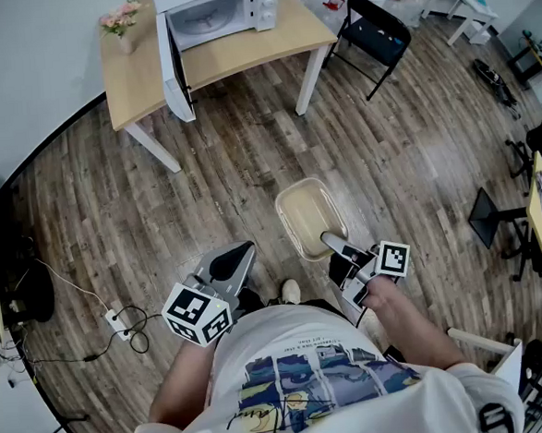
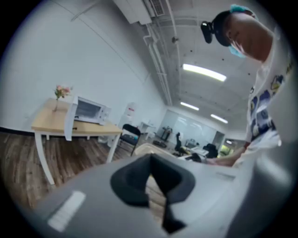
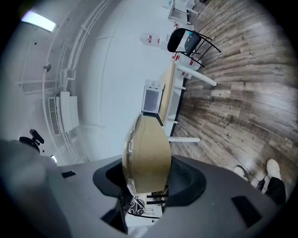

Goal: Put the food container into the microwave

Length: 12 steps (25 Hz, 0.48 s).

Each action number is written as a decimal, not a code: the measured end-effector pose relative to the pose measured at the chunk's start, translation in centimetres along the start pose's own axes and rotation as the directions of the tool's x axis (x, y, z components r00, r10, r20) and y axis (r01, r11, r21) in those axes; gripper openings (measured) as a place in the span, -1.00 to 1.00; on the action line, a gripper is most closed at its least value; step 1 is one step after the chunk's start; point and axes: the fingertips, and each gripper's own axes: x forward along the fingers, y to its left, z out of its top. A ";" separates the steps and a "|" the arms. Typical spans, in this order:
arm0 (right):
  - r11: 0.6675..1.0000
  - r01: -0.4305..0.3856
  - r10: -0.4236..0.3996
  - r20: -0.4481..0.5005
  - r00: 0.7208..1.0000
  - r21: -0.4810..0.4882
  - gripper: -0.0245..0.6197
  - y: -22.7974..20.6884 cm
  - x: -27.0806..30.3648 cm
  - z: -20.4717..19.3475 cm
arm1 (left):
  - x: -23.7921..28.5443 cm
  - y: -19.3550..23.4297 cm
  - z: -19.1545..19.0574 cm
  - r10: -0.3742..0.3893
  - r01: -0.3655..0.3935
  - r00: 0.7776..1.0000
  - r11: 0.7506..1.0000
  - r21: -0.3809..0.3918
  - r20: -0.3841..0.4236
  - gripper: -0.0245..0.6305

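The food container (image 1: 310, 219) is clamped in the right claw (image 1: 330, 241) — well apart from the open microwave (image 1: 220, 15) on the bench (image 1: 242, 60); left claw (image 1: 243, 252) is closed up, empty.

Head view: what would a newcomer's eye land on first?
First the tan food container in mid-frame, clamped at its near edge by the right gripper and held above the wood floor. Next comes the white microwave at the top, standing on a wooden table with its door swung open. The left gripper, lower left of the container, is shut on nothing.
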 end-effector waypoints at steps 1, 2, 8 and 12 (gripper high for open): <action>1.000 0.004 -0.004 0.000 1.000 0.000 -0.28 0.4 0.4 -0.5 | -0.7 0.3 0.4 0.002 -0.002 1.000 1.000 0.003 0.005 -0.90; 1.000 0.007 -0.007 0.000 1.000 -0.001 -0.28 0.8 0.9 -0.9 | -1.3 0.7 0.9 0.003 -0.003 1.000 1.000 0.007 0.010 -0.90; 1.000 0.011 -0.011 -0.009 1.000 -0.001 -0.28 3.1 6.6 -2.6 | -5.3 5.3 4.0 -0.006 0.005 0.999 1.000 0.020 0.050 -0.90; 0.999 0.032 -0.032 -0.003 0.999 -0.027 -0.28 4.1 10.3 -3.1 | -7.4 8.9 4.6 -0.022 0.022 0.998 1.000 -0.001 0.055 -0.90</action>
